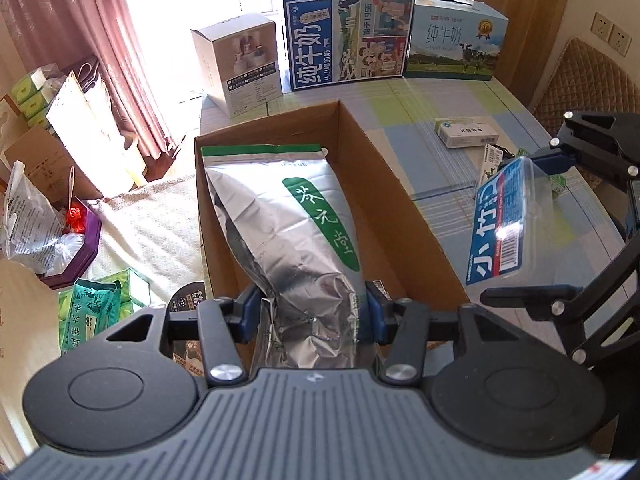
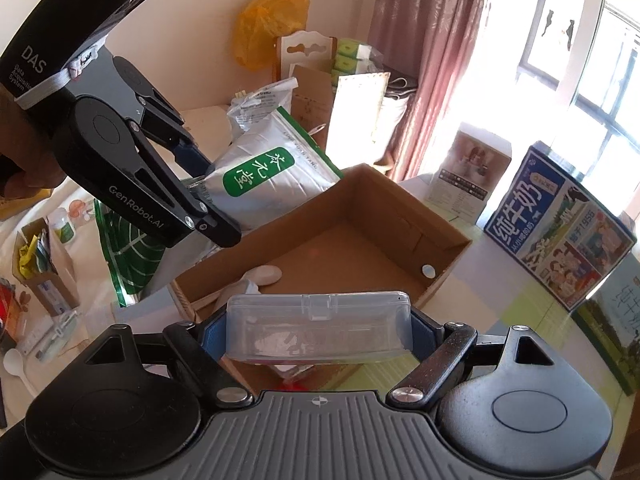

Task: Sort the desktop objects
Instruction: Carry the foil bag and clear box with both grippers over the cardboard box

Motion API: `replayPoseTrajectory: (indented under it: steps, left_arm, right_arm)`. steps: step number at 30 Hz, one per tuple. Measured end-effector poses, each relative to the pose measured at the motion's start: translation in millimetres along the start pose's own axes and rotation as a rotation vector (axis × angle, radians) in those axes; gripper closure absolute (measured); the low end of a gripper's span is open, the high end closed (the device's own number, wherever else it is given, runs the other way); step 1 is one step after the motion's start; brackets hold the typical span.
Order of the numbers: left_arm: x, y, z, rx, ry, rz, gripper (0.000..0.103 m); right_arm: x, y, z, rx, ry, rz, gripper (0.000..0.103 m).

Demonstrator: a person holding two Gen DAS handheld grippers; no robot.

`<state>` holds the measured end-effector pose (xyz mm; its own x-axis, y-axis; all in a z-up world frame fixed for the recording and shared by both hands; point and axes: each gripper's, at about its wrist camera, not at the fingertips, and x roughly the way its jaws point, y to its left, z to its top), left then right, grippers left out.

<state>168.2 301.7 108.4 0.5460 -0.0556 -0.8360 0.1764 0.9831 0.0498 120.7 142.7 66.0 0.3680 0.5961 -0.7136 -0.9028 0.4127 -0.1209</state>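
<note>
Left gripper [image 1: 310, 312]: fingers [image 1: 248, 312] partly closed, clamped on the crumpled end of a silver foil pouch [image 1: 292, 232] (green label), which is held over the open cardboard box [image 1: 400, 184]. Right gripper [image 2: 318, 330]: fingers [image 2: 426, 330] spread wide, grasping a clear plastic case [image 2: 316, 326] by its ends, held above the counter [image 1: 460, 92] at the box's near edge.
</note>
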Motion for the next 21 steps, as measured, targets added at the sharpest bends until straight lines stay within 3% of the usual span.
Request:
replayPoseTrajectory:
  steps: [21]
  left_arm:
    - [70,19,15,-0.001,0.053,-0.030,0.057]
  right_arm:
    - [73,-13,-1,-0.029,0.073,0.041,0.020]
